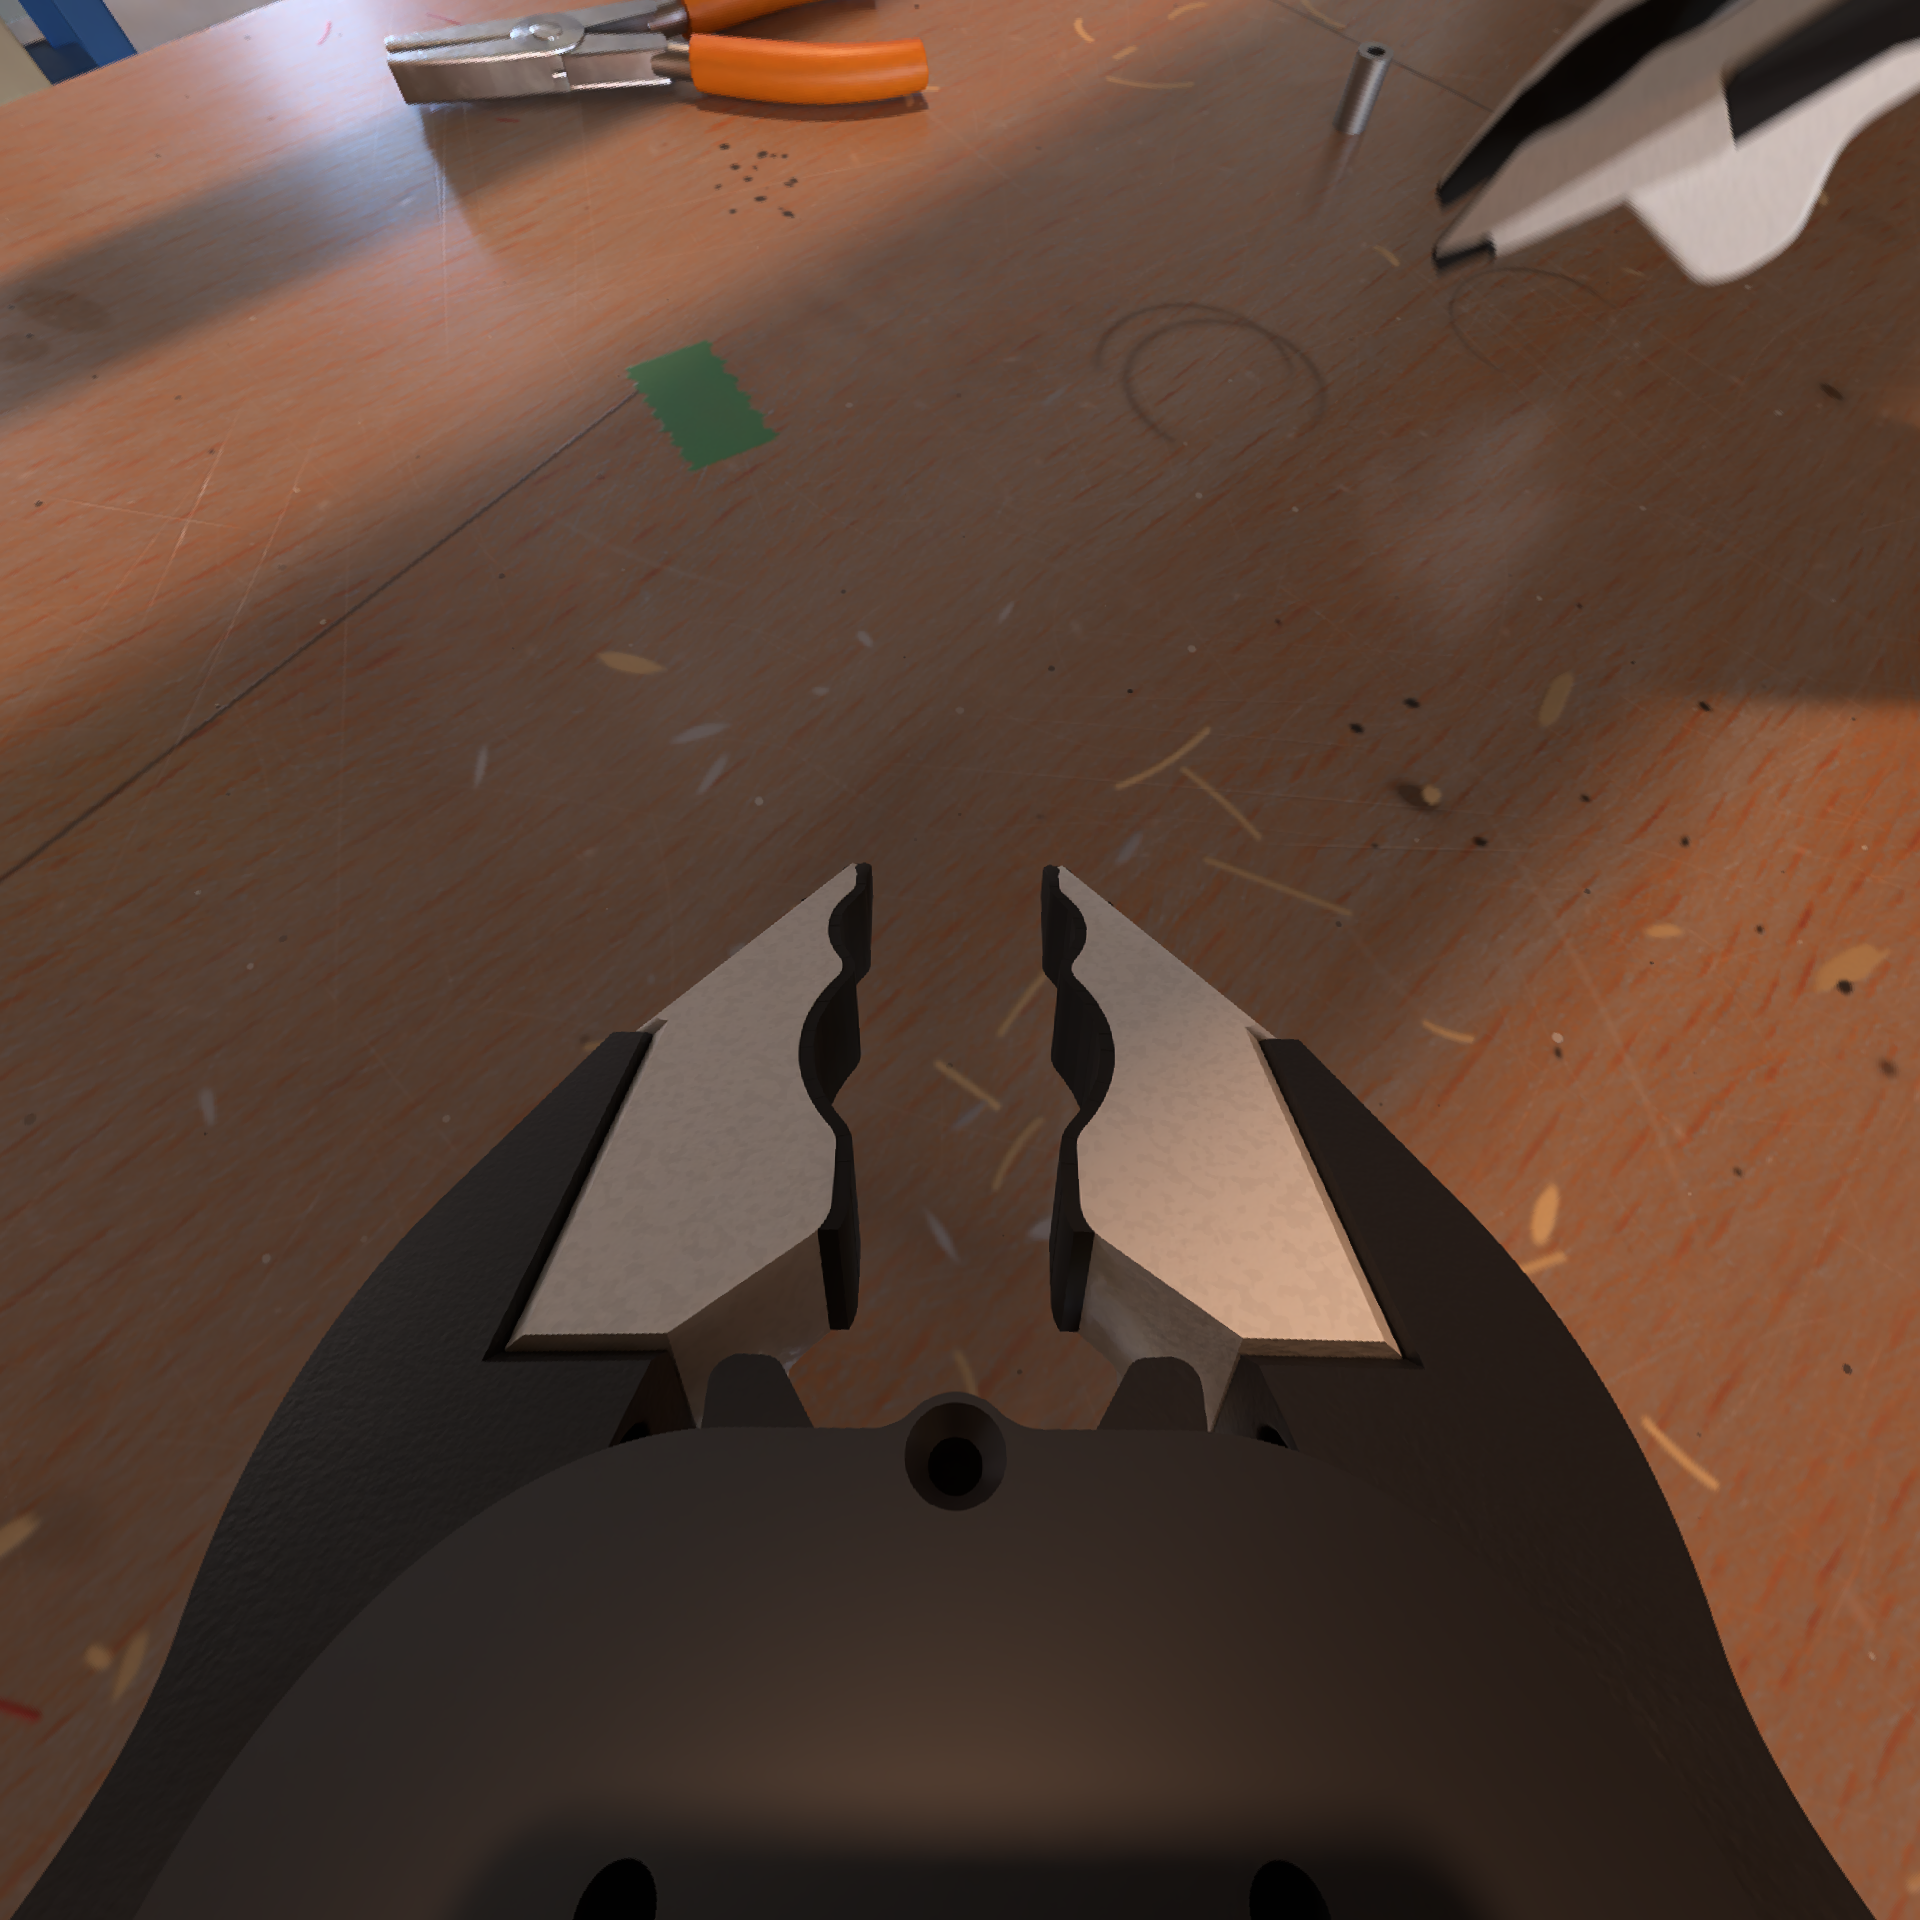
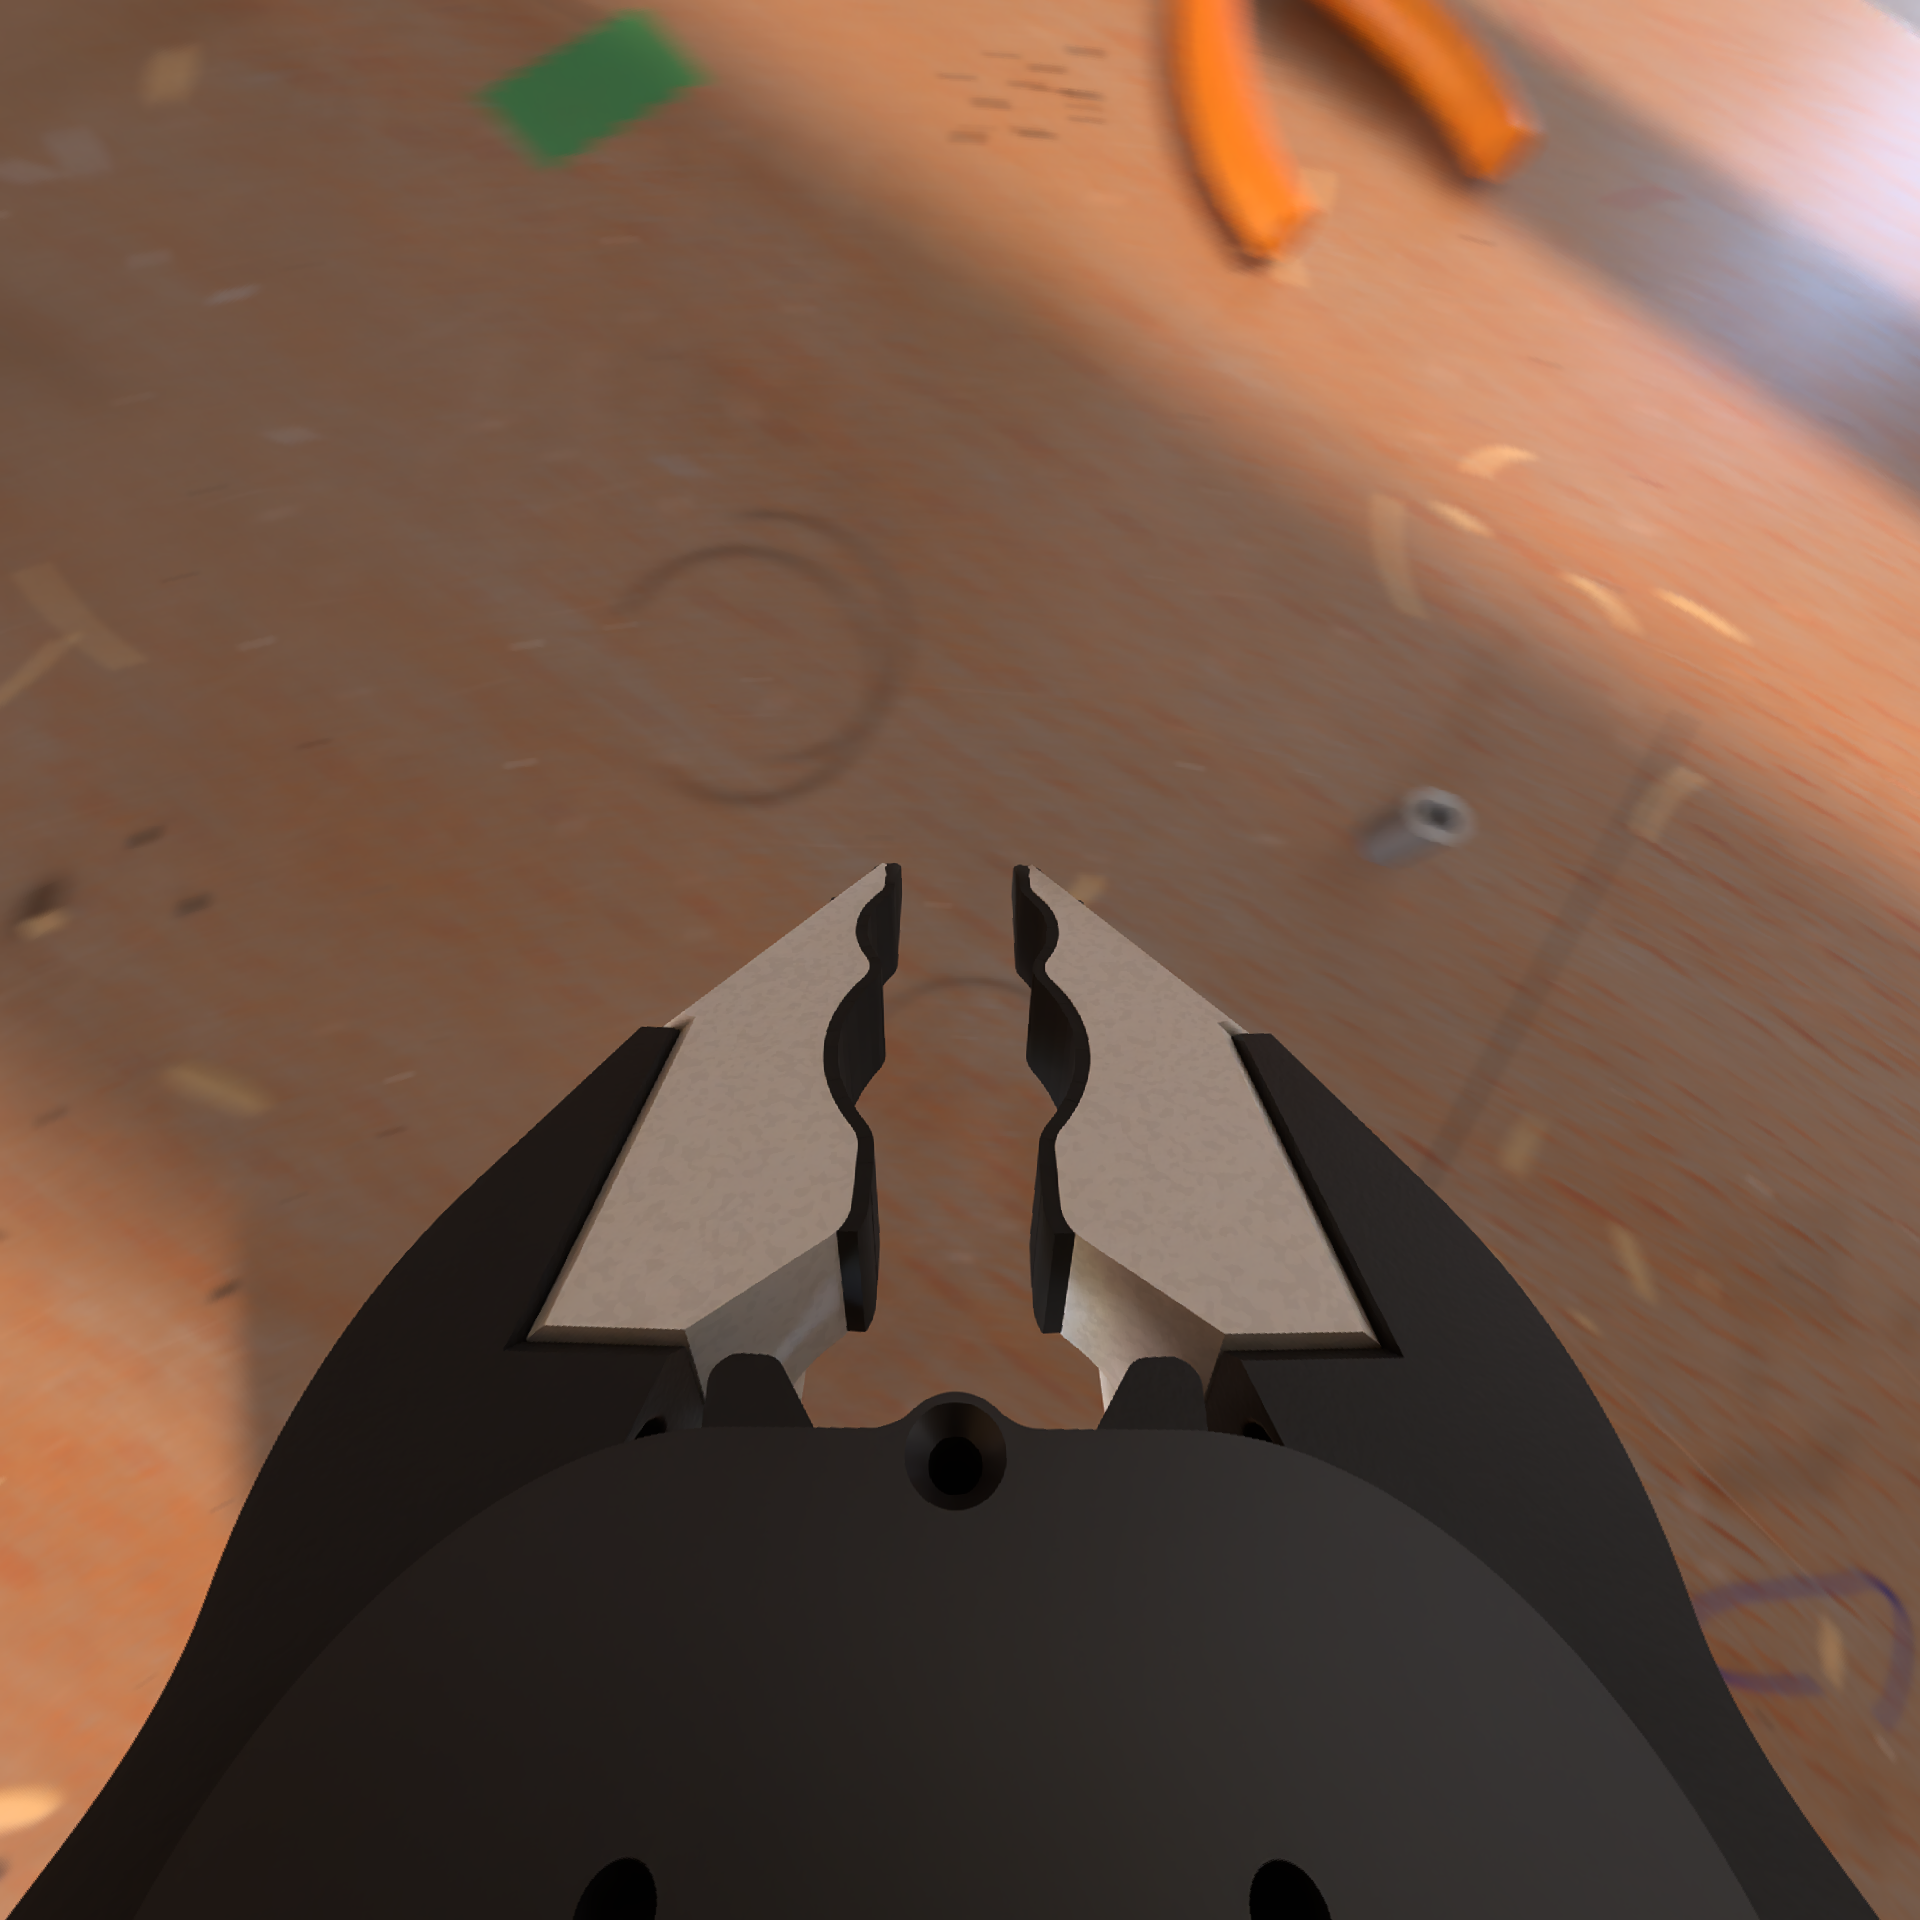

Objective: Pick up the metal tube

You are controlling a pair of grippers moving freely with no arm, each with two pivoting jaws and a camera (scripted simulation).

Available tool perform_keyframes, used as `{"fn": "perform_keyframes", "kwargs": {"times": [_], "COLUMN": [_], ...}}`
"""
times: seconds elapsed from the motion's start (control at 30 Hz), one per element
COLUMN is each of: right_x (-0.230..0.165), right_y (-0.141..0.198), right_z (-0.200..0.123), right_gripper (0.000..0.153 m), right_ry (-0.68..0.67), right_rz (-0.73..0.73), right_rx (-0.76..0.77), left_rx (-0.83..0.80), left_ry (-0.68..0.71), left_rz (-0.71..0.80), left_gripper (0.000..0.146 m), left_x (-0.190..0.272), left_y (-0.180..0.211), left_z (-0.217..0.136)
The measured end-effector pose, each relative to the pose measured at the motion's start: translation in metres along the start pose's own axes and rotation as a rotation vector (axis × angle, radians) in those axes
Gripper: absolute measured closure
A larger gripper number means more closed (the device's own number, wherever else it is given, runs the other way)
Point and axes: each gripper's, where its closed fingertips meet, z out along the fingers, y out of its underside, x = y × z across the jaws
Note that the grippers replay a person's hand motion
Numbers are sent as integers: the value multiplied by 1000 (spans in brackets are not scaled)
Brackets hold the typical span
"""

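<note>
Left wrist view: scratched wooden tabletop [image 1: 935, 623], shavings, green tape [image 1: 702, 409].

Orange-handled pliers [image 1: 665, 57], green tape [image 1: 702, 407], grey metal tube [image 1: 1362, 88], scratched brown table [image 1: 935, 582].

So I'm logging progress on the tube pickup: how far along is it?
Early. Done: nothing; the metal tube stands upright on the wooden table, untouched. In hand: the right gripper, open and empty, is nearer, with the tube off to its right; the view is motion-blurred. The left gripper is open, empty and far away. Left: align, close on the tube, lift.
</note>
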Motion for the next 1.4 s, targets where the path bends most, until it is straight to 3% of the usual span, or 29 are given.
{"fn": "perform_keyframes", "kwargs": {"times": [0.1, 0.23, 0.37, 0.53, 0.73, 1.07, 1.27, 1.4], "right_x": [53, 80, 88, 98, 112, 104, 101, 97], "right_y": [3, 3, -8, -10, 1, 3, 4, -8], "right_z": [1, 11, 20, 25, 25, 35, 32, 15], "right_gripper": [129, 122, 122, 136, 136, 137, 141, 141], "right_ry": [123, 135, 118, 148, 135, 54, 38, 69], "right_rz": [112, 184, 185, 137, 196, 219, 213, 149], "right_rx": [10, -23, -17, -38, -64, -63, -71, -15], "left_rx": [-2, -1, -3, -4, -4, -8, -8, -7], "left_ry": [-1, -1, 2, 5, 8, 10, 9, 9], "left_rz": [3, -4, -9, -11, -11, -12, -9, -11], "left_gripper": [114, 114, 114, 114, 114, 114, 114, 114], "left_x": [0, -1, -1, -1, 0, 0, 0, 0], "left_y": [0, 0, 0, 1, 0, 1, 1, 1], "left_z": [0, 0, 0, 1, 0, 1, 1, 1]}}
